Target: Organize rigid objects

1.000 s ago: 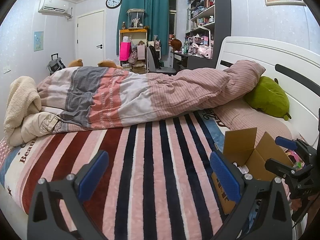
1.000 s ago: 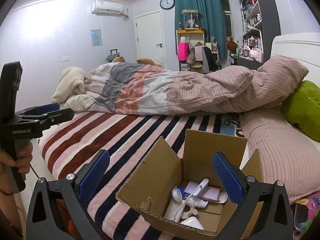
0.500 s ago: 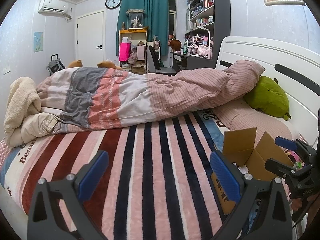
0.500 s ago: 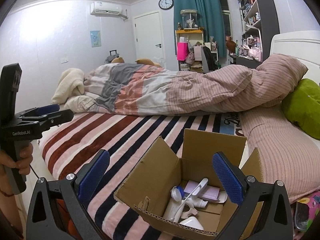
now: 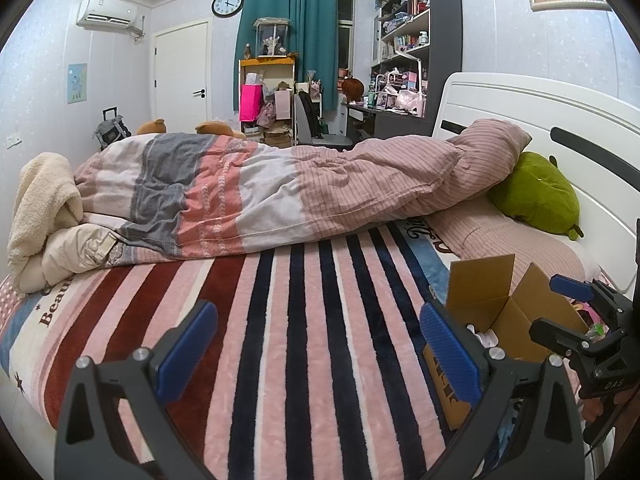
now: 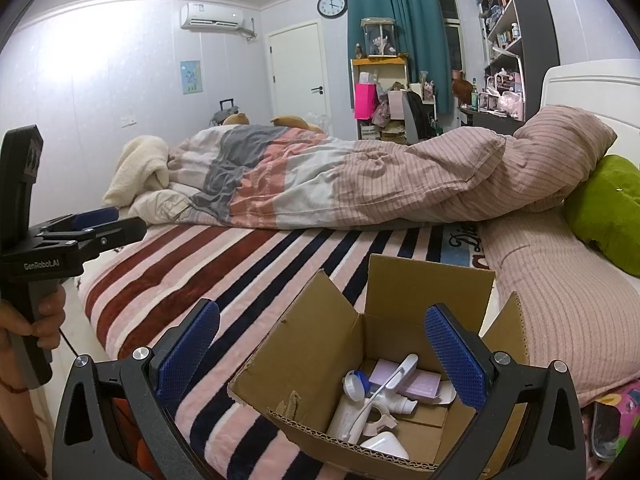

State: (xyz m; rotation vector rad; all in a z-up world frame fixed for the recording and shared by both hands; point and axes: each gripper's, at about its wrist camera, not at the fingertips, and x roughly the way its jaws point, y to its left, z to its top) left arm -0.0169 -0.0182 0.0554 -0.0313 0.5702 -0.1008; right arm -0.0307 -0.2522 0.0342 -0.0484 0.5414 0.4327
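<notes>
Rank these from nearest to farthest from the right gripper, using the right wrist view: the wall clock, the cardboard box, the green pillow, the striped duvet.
From the right gripper:
1. Cardboard box, directly below and between the fingers.
2. Green pillow, to the right by the headboard.
3. Striped duvet, heaped across the bed's far side; too close to the pillow to rank firmly.
4. Wall clock, on the far wall.

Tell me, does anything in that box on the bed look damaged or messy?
Yes. The box has a torn, ragged near rim, its corrugation exposed. Inside, the white items lie jumbled, tilted across each other, not lined up. Both tools, left and right, are open and hold nothing.
</notes>
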